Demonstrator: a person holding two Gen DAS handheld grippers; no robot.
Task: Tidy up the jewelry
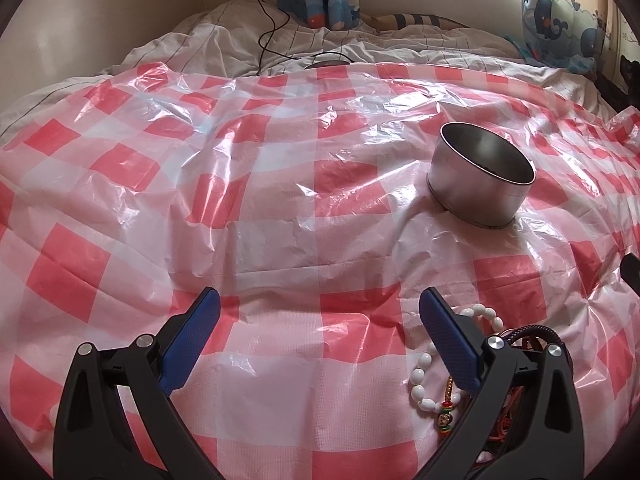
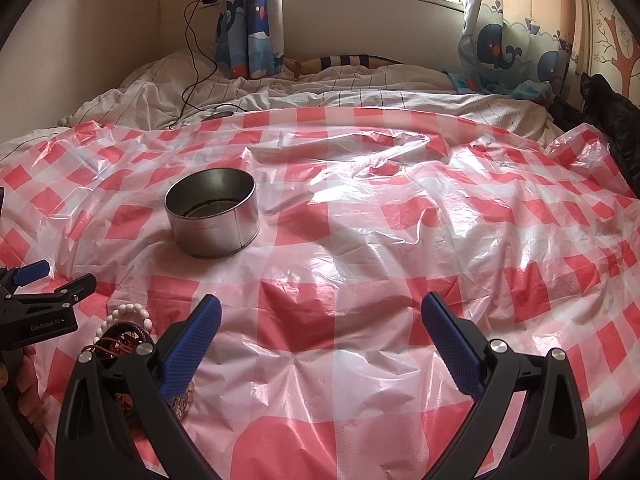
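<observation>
A round metal tin [image 1: 480,176] stands on the red-and-white checked plastic sheet [image 1: 280,208]; the right wrist view shows the tin [image 2: 214,216] with something dark at its bottom. A white bead bracelet [image 1: 424,376] lies beside a pile of dark and orange jewelry [image 1: 528,336], partly hidden behind my left gripper's right finger. In the right wrist view the bracelet [image 2: 120,314] and pile [image 2: 120,344] sit behind my right gripper's left finger. My left gripper [image 1: 320,304] is open over bare sheet, the jewelry just to its right. My right gripper [image 2: 320,308] is open with nothing between its fingers.
The sheet covers a rumpled bed with a striped white duvet [image 2: 360,96] behind it. A black cable [image 2: 192,60] runs from a wall charger onto the bed. Whale-print curtains [image 2: 500,48] hang by the window. A dark garment [image 2: 616,120] lies at the far right edge.
</observation>
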